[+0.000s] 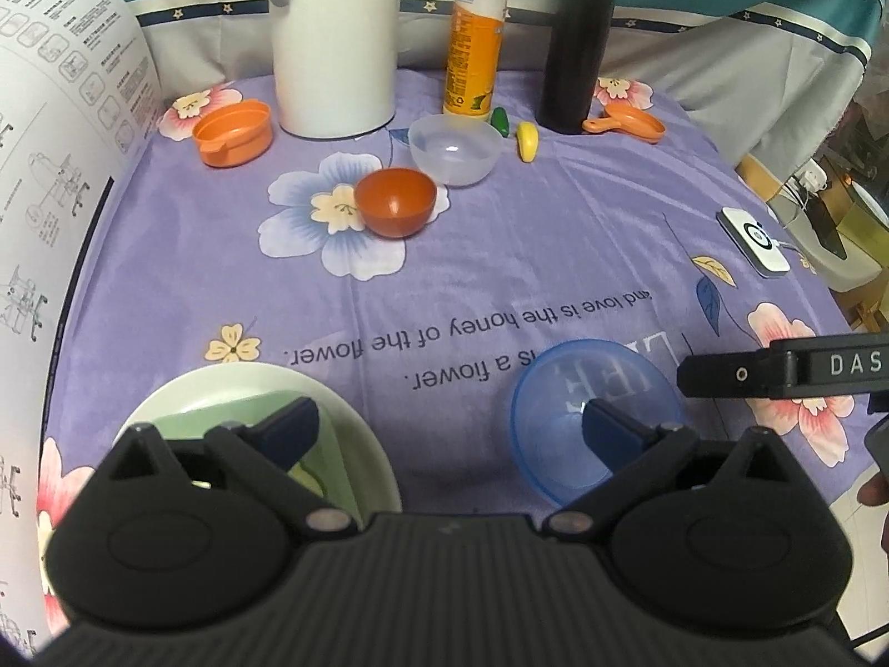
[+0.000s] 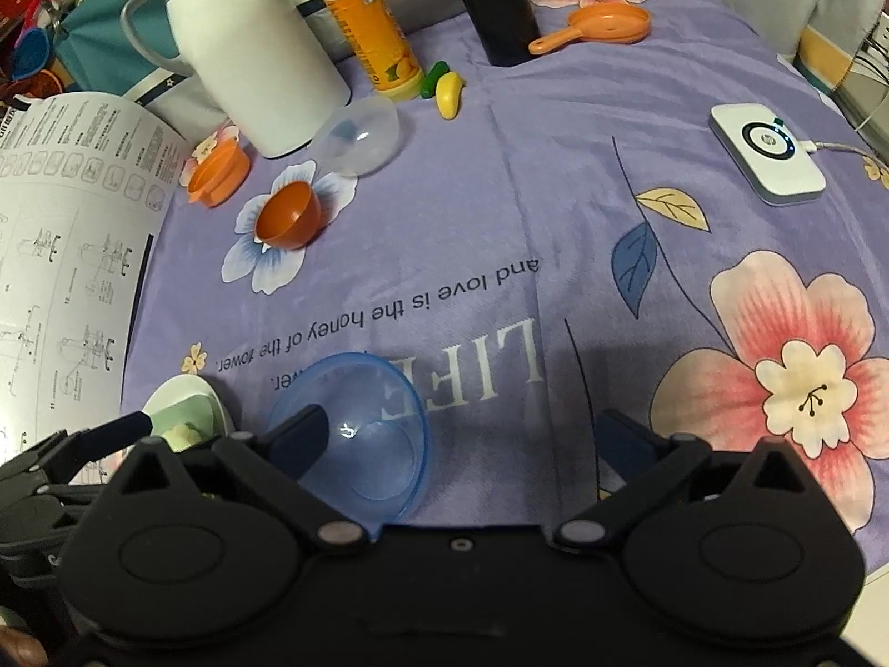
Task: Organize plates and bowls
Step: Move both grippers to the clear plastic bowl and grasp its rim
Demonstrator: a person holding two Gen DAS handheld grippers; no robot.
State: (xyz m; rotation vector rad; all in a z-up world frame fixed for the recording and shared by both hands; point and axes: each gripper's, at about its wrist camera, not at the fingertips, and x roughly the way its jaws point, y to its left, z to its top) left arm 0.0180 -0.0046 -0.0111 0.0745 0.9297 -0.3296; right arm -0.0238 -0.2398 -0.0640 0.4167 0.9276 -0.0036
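A white round plate [image 1: 355, 444] lies at the near left of the purple flowered cloth, with a pale green square plate [image 1: 222, 417] in it. To its right stands a clear blue bowl [image 1: 555, 383]. My left gripper [image 1: 453, 428] is open and empty, one finger over the green plate and the other over the blue bowl. My right gripper [image 2: 464, 436] is open too, with its left finger above the blue bowl [image 2: 378, 444] and nothing between the pads. Farther back stand an orange-brown bowl [image 1: 395, 201] and a clear bowl [image 1: 454, 147].
At the back stand a white jug [image 1: 333, 39], an orange bottle [image 1: 475, 39] and a black cylinder [image 1: 580, 44]. An orange cup [image 1: 233, 130], a small orange pan [image 1: 633, 123] and yellow and green toys [image 1: 528, 140] lie nearby. A white device [image 2: 767, 158] is at the right and a paper manual [image 2: 66, 222] at the left.
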